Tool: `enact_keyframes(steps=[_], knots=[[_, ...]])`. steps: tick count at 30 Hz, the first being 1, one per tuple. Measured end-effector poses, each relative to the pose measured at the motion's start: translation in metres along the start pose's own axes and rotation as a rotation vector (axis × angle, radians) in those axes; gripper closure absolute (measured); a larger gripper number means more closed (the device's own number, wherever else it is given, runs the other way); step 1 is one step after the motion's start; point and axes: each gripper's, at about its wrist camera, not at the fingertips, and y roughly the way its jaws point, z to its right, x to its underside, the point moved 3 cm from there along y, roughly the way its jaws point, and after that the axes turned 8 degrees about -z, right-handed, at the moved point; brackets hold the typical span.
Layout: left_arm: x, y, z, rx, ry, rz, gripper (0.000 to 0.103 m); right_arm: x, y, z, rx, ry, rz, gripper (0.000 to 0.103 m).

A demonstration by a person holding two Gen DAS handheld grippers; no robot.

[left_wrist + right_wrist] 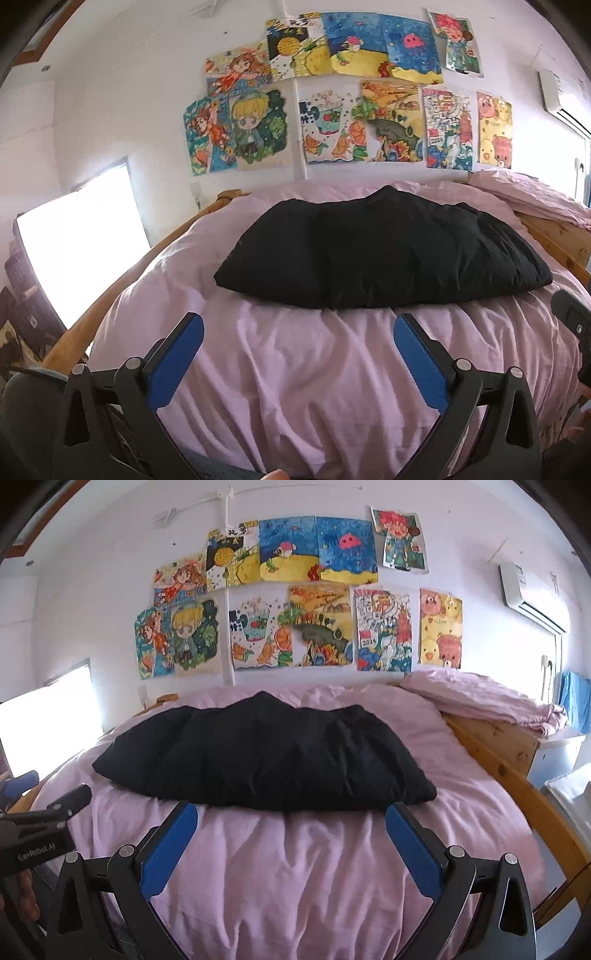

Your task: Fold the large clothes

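Note:
A black garment (380,254) lies folded into a wide flat bundle across the middle of a bed with a pink cover (295,369). My left gripper (299,321) hovers over the pink cover just short of the garment's near edge, jaws wide apart with nothing between the blue pads (177,362). In the right wrist view the same black garment (266,757) lies ahead, and my right gripper (291,808) stands open at its near edge, its fingertips level with the hem, gripping nothing. The left gripper (70,801) also shows at that view's left edge.
A wooden bed frame (517,779) runs along the right side, with a folded pink blanket (480,698) on its far end. Children's drawings (295,602) cover the white wall behind. A bright window (77,243) is at the left, an air conditioner (535,598) at the upper right.

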Motion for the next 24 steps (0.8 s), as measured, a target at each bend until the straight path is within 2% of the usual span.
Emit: enact_keyframes(steps=[8, 16, 24], knots=[[0.007, 0.0, -0.008, -0.008, -0.03, -0.005, 0.002, 0.016, 0.005, 0.002, -0.015, 0.02, -0.043, 0.0], [0.009, -0.003, -0.002, -0.009, 0.003, 0.013, 0.002, 0.012, 0.0, 0.007, 0.041, 0.009, -0.003, 0.0], [0.01, -0.003, 0.001, -0.006, 0.018, 0.027, 0.002, 0.013, 0.006, 0.017, 0.062, 0.037, -0.027, 0.0]])
